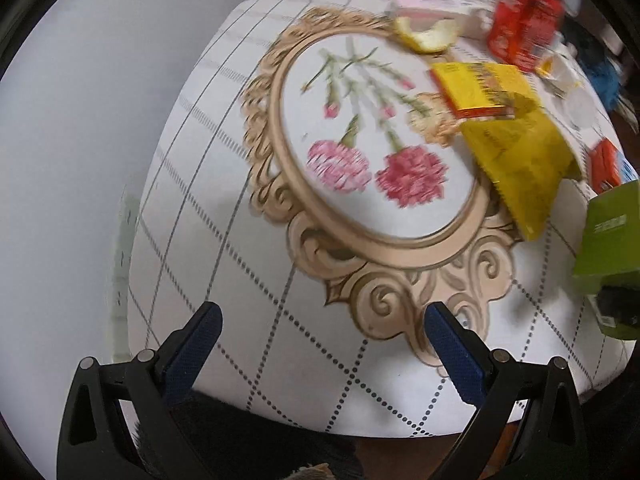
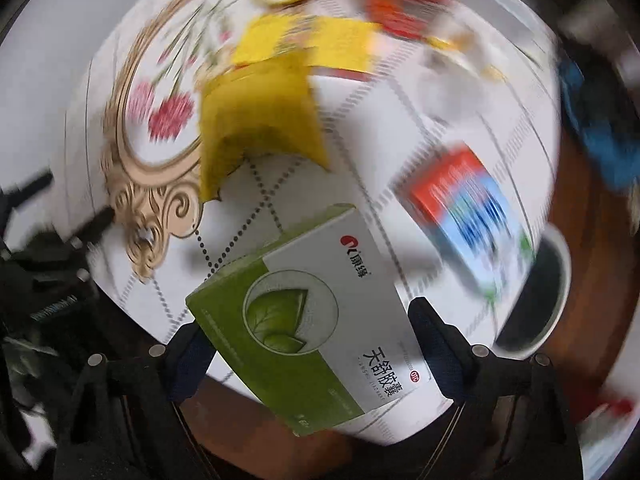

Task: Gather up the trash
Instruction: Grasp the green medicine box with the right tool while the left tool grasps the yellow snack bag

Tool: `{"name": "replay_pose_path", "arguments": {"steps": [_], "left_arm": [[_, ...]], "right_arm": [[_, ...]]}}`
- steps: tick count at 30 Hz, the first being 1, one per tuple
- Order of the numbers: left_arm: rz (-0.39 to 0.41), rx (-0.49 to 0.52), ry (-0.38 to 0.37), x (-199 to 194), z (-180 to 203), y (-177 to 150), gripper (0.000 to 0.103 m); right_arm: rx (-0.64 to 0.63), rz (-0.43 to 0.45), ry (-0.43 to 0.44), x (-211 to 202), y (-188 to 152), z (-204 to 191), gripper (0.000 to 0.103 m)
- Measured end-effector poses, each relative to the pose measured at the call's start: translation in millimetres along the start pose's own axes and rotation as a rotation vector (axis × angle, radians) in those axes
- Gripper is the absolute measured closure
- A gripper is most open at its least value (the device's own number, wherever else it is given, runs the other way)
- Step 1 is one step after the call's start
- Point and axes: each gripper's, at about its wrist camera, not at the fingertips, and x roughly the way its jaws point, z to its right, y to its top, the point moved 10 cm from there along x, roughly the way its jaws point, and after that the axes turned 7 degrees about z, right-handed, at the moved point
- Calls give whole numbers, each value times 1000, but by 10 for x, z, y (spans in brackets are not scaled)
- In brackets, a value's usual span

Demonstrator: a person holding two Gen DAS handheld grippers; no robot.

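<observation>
**Right has the box, carry it to the bin**

Left wrist view: left gripper (image 1: pixel 322 338) hangs over the near edge of the white grid-patterned cloth-covered counter (image 1: pixel 248 264), jaws spread, nothing between them. Yellow crinkled foil wrapper (image 1: pixel 520 156) and red soda can (image 1: pixel 524 20) lie well apart from it, far side.

Right wrist view: right gripper (image 2: pixel 308 340) pinches the green-and-white cardboard medicine box (image 2: pixel 308 316) across its width, lifted off the counter. Judgement: keep the squeeze steady, box level, swing to the white-rimmed dark bin (image 2: pixel 540 292) just past the edge.

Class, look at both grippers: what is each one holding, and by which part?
The right gripper clamps the green-and-white box across its near end. The left gripper holds nothing.
</observation>
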Motion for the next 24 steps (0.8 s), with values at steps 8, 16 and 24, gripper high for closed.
{"name": "replay_pose_path", "arguments": {"steps": [8, 16, 24], "left_arm": [[99, 229, -118, -291, 518, 550, 0], [78, 491, -209, -169, 1157, 871, 0], [-38, 567, -300, 189, 1417, 838, 31]], "right_arm": [[426, 132, -13, -257, -269, 668, 11], [536, 54, -2, 46, -319, 906, 11], [503, 20, 26, 56, -356, 893, 11]]}}
